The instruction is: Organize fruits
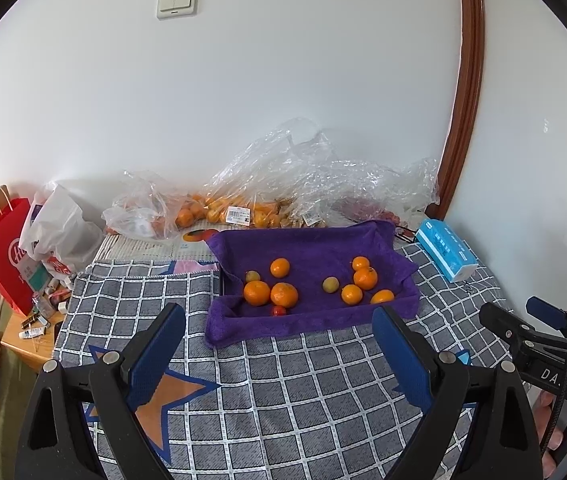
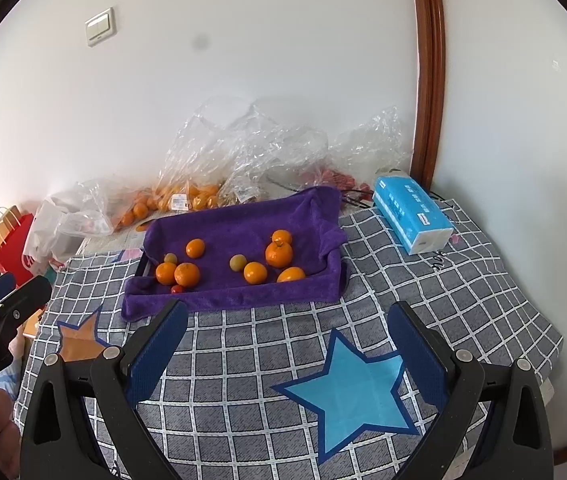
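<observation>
Both grippers hang low over the grey checked tablecloth (image 2: 283, 360), nearest the lens; the left gripper (image 1: 279, 312) has its blue-padded fingers spread wide with nothing between them, and the right gripper (image 2: 287, 308) is likewise released and empty, above a blue star patch (image 2: 347, 388); each stands short of the tray, touching no fruit.

Just beyond them lies the purple-towel-lined tray (image 1: 315, 328), holding loose fruit: seven mandarins in two clusters, with a left cluster (image 1: 271, 292) and a right cluster (image 1: 363, 284); two small yellow-green fruits, one (image 1: 330, 284) near the middle; one small red fruit (image 1: 278, 311) against the near wall.

Behind the tray, by the wall, clear plastic bags (image 1: 243, 204) hold more mandarins and what look like small red fruits (image 2: 335, 176), too blurred to name; a blue tissue pack (image 2: 411, 216) sits to the right.

By my judgement the sorting is at most partly done; kinds lie mixed in the tray, the bags look full, and no grasp is under way.
</observation>
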Demonstrator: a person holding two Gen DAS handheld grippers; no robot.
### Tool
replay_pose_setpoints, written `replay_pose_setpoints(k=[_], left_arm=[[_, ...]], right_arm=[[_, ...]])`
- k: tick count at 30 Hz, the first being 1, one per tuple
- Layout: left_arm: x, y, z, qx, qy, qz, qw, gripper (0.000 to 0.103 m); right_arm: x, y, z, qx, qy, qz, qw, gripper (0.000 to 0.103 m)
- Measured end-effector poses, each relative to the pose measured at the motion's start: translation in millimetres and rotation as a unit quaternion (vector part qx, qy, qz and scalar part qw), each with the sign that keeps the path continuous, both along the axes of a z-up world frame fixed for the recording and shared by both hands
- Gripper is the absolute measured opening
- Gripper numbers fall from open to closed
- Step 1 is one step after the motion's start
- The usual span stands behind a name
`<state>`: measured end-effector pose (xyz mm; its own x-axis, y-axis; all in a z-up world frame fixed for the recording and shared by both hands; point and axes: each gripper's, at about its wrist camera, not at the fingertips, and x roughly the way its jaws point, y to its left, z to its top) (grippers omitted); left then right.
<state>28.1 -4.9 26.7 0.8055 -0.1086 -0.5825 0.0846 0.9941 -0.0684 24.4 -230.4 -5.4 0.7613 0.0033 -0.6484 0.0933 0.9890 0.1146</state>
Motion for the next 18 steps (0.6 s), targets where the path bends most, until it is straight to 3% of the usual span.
replay_pose_setpoints(k=[18], left_arm=[[10.0, 4.9, -8.9, -0.006, 0.006, -0.001, 1.0, 0.095]], right_arm=[[2.2, 5.4, -0.1, -0.009, -0.001, 0.003, 1.0, 0.099]])
